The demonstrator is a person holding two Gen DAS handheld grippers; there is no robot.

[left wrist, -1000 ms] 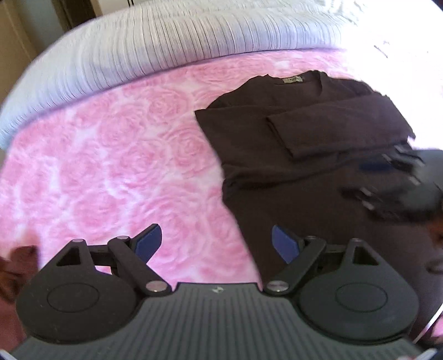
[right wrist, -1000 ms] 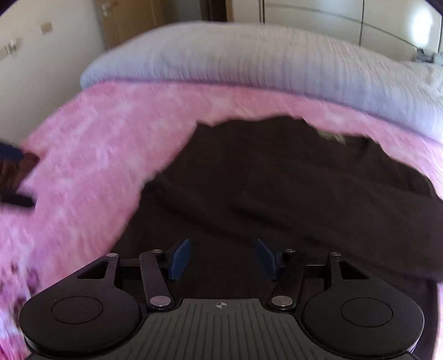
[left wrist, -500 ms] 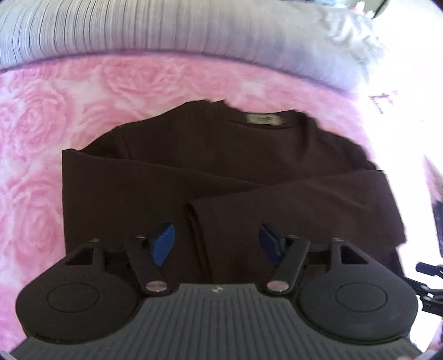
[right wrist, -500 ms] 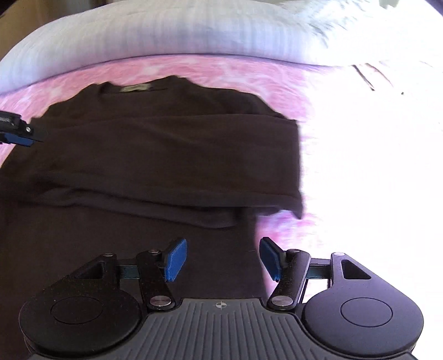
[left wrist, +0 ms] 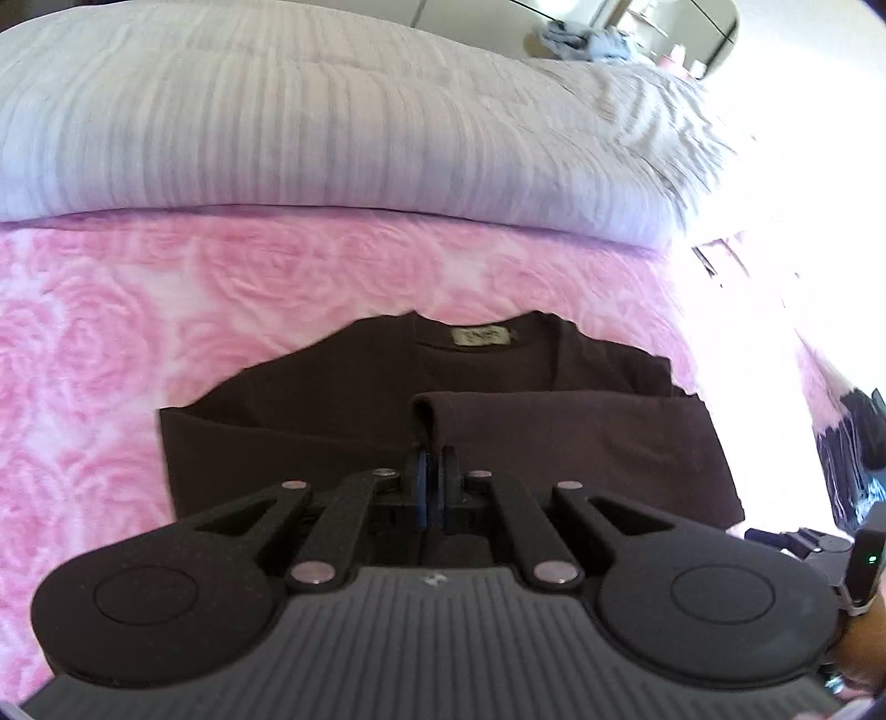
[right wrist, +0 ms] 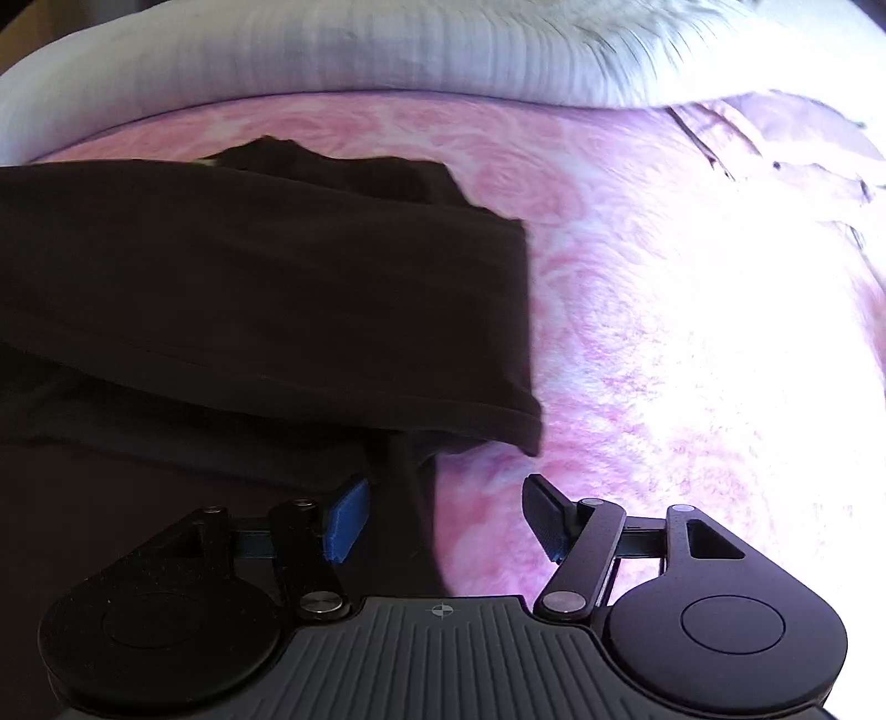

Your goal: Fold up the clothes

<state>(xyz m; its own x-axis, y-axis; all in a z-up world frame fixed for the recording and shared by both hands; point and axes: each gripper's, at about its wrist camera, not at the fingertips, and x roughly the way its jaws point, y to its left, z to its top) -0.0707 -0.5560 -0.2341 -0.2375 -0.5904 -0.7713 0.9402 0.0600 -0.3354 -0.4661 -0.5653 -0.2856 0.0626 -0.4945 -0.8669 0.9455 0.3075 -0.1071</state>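
Item: dark brown sweater [left wrist: 332, 437], long-sleeved, lying flat on a pink rose-patterned bedspread [left wrist: 111, 343], collar toward a pale ribbed duvet [left wrist: 277, 122] bunched along the far side of the bed. A beige neck label [left wrist: 480, 336] sits inside the collar. One sleeve [left wrist: 581, 437] is folded across the chest, its cuff end reaching the garment's middle.

Left gripper [left wrist: 433, 476]: blue-padded fingers pressed together, pinching the cuff end of the folded sleeve, where the cloth rises in a small ridge between them.

Right gripper [right wrist: 443, 518]: fingers spread wide, nothing between the pads; one blue pad [right wrist: 346, 520] rests over dark cloth, the other finger over the bedspread, so the sweater's side edge [right wrist: 429, 526] runs through the gap.

Left wrist view only: neck label, collar outline, the sweater's left side edge, a heap of bluish clothing [left wrist: 587, 39] at the far end of the room, and part of the right gripper's body [left wrist: 797, 540] at the frame's edge.

Right wrist view only: the sleeve's folded outer corner [right wrist: 523, 410] overhanging the body's edge, and a pale pink garment [right wrist: 775, 144] lying in strong sunlight on the bed's far side.
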